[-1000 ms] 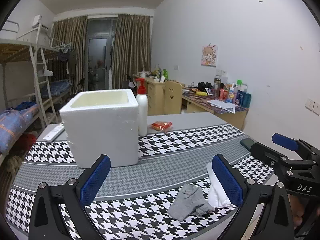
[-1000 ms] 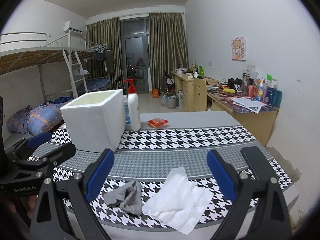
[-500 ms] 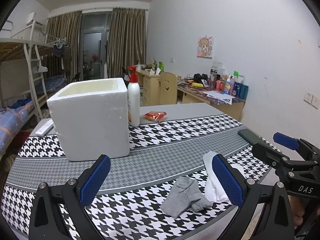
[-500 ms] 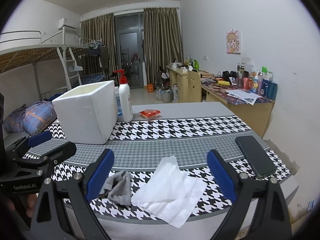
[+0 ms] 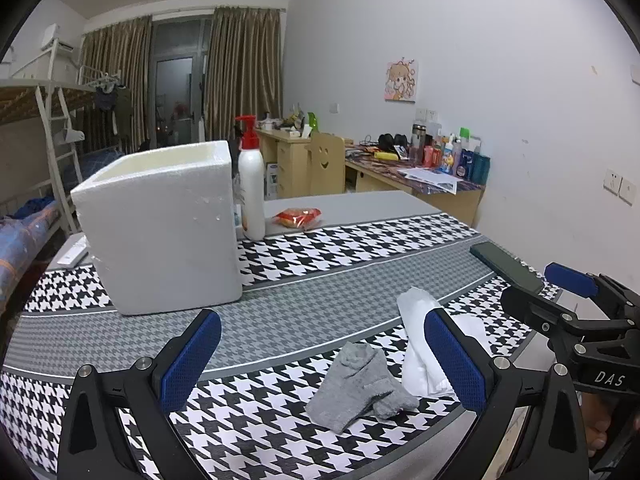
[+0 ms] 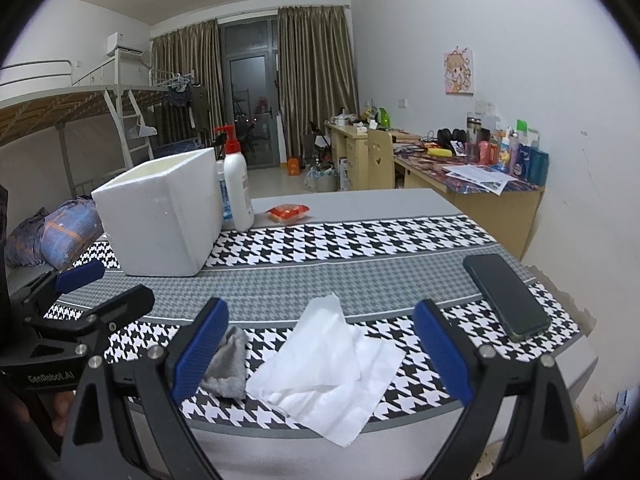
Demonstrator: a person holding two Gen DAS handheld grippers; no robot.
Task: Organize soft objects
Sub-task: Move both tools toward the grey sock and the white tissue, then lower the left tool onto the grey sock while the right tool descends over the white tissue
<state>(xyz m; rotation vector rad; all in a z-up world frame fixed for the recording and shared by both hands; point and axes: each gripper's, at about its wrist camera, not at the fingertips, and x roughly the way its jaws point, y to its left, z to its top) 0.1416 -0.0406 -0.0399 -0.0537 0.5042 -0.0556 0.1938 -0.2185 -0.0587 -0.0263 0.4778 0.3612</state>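
While both grippers are hovering above the near edge of the table (image 5: 360,208), we are holding the left gripper (image 5: 320,360) with its 2 blue-padded fingers spread wide and nothing between them. We are keeping the right gripper (image 6: 320,348) equally wide apart, also empty.

We are seeing 2 soft items lying on the houndstooth cloth (image 6: 360,240): a crumpled grey sock (image 5: 356,388) and a white tissue (image 6: 332,364), unfolded and wrinkled. They are sitting just beside each other, sock to the left, near the table's front edge; whether they are touching we cannot tell.

A white foam box (image 5: 160,224), open on top, is standing upright further back on the left, well apart from both. A white pump bottle (image 5: 251,188) is standing just beside the box, a red snack packet (image 5: 297,216) is lying near it, and a dark phone (image 6: 506,296) is lying flat toward the right edge.
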